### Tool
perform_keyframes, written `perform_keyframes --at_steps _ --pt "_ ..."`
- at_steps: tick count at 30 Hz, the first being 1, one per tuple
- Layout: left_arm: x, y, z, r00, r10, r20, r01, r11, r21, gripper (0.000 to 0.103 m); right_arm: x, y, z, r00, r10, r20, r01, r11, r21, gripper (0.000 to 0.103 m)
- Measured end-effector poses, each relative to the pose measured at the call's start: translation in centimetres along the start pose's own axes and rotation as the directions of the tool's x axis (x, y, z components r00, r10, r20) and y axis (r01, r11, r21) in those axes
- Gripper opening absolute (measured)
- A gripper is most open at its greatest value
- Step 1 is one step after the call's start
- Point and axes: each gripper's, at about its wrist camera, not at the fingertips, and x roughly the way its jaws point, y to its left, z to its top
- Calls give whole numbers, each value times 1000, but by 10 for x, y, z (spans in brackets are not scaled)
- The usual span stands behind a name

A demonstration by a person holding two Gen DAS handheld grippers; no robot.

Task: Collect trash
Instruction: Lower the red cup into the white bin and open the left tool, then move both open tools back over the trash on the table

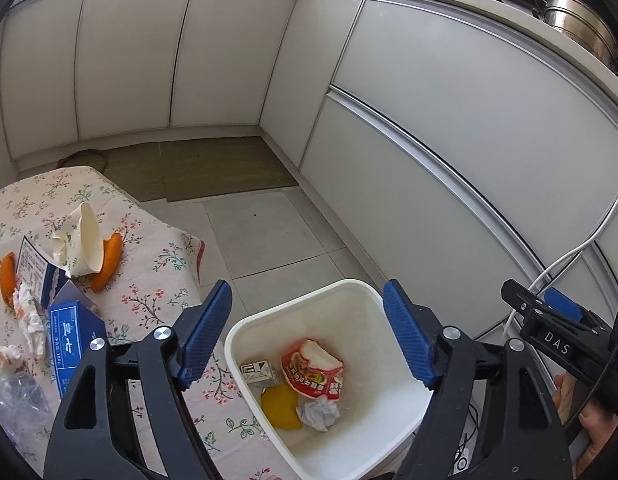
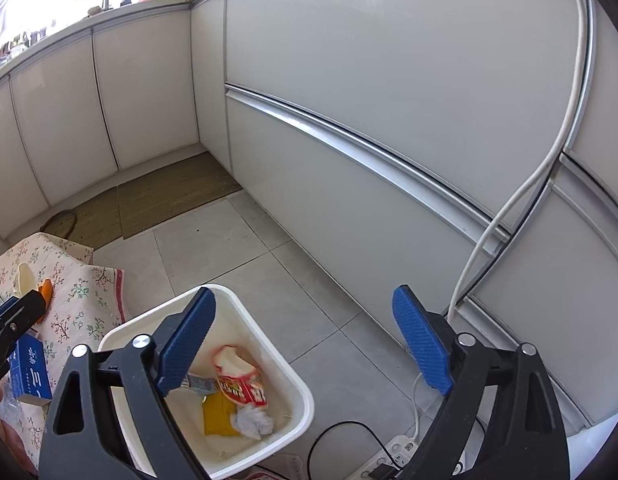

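A white trash bin (image 1: pixel 373 436) stands on the floor beside the table; it also shows in the right wrist view (image 2: pixel 293 396). Inside lie a red snack wrapper (image 1: pixel 315 372), a yellow piece (image 1: pixel 281 406), a crumpled tissue (image 1: pixel 319 414) and a small carton (image 1: pixel 259 372). My left gripper (image 1: pixel 309 340) is open and empty above the bin. My right gripper (image 2: pixel 305 344) is open and empty over the bin's right edge. On the floral tablecloth (image 1: pixel 157 276) lie orange peels (image 1: pixel 109 260), a crushed paper cup (image 1: pixel 87 240), a blue box (image 1: pixel 75 340), tissues (image 1: pixel 29 320) and clear plastic (image 1: pixel 17 404).
White kitchen cabinets (image 1: pixel 449 120) run along the back and right. A brown mat (image 1: pixel 213 168) lies in the corner. A white cable (image 2: pixel 509 220) hangs down to a power strip (image 2: pixel 401 452) on the tile floor beside the bin.
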Motion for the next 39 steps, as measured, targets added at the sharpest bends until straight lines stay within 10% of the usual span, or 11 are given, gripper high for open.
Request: perform_keyframes --at_steps 7,39 --pt "-10 15 3 996 93 -13 -93 995 -16 94 -6 28 0 1000 20 17 -20 999 -44 96" --pt "-64 169 -8 931 320 -173 -350 918 -185 96 -24 192 -21 987 162 -17 -161 951 -263 96"
